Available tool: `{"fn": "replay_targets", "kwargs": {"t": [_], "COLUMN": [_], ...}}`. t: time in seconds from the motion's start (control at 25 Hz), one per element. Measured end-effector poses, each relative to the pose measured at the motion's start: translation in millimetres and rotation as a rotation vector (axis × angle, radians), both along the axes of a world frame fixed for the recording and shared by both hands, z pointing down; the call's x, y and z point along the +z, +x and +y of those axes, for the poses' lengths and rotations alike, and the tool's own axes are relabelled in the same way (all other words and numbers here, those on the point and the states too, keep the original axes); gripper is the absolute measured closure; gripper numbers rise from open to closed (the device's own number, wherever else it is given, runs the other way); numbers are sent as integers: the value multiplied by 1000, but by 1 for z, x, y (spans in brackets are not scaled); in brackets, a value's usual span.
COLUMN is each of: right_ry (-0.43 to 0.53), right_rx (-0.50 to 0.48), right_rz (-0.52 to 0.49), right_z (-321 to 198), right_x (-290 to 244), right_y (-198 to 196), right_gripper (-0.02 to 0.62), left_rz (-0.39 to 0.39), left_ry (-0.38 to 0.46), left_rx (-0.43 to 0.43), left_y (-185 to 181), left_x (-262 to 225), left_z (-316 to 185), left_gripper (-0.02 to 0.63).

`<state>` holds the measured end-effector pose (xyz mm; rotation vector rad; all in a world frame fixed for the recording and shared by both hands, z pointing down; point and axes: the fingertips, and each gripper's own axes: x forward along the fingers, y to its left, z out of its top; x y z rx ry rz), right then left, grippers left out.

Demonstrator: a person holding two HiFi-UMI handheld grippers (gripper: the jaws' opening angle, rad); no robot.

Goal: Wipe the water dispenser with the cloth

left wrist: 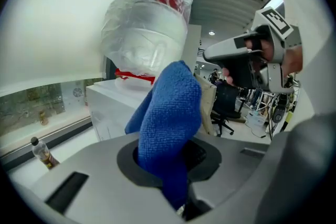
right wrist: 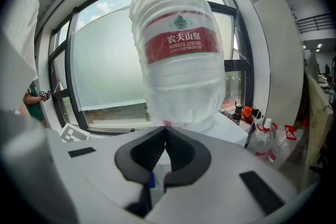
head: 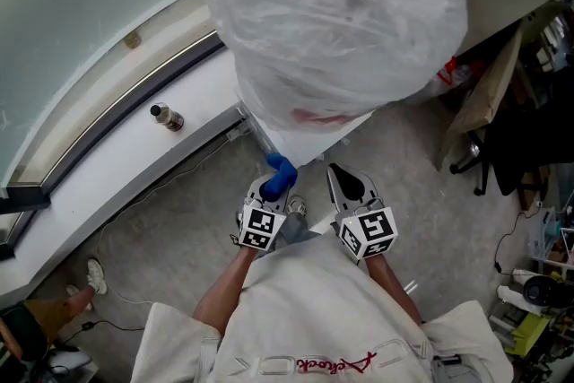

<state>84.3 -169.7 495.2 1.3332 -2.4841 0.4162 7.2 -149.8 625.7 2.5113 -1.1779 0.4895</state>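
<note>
The white water dispenser (head: pixel 309 139) stands against the window ledge, topped by a big water bottle (head: pixel 332 13) wrapped in clear plastic. In the right gripper view the bottle (right wrist: pixel 178 55) with its red label fills the middle, the dispenser top (right wrist: pixel 228 131) just below it. My left gripper (head: pixel 273 184) is shut on a blue cloth (head: pixel 280 173), held close to the dispenser's front. The left gripper view shows the cloth (left wrist: pixel 168 128) bunched up between the jaws, with the dispenser (left wrist: pixel 118 107) and bottle (left wrist: pixel 149 23) beyond. My right gripper (head: pixel 345 184) is shut with nothing in it, beside the left.
A small bottle (head: pixel 167 117) stands on the white window ledge (head: pixel 108 166). Cardboard (head: pixel 489 90), an office chair (head: pixel 516 148) and clutter lie to the right. Spray bottles (right wrist: pixel 270 144) stand beside the dispenser. Another person's foot (head: pixel 94 276) is at lower left.
</note>
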Motion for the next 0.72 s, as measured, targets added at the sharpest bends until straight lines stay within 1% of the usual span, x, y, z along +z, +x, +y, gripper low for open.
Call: {"fn": "replay_targets", "kwargs": {"t": [0.16, 0.24, 0.32, 0.48, 0.6, 0.72], "right_ry": [-3, -3, -2, 3, 3, -6], "right_rx": [-8, -9, -10, -6, 6, 22], "right_rz": [-4, -5, -3, 4, 7, 8], "right_z": [0, -1, -2, -6, -9, -8], "right_x": [1, 0, 0, -1, -1, 1], "right_y": [0, 1, 3, 5, 8, 10], "right_gripper": [581, 581, 581, 581, 581, 581], "left_rz": [0, -9, -28, -84, -119, -127], "left_ry": [-3, 12, 39, 68, 86, 113], "left_rx": [5, -7, -24, -83, -162, -248], "left_y": [5, -1, -15, -62, -106, -145], "left_x": [2, 1, -2, 1, -1, -13], "left_z": [8, 4, -4, -45, -93, -138], "left_gripper": [543, 543, 543, 543, 543, 543]}}
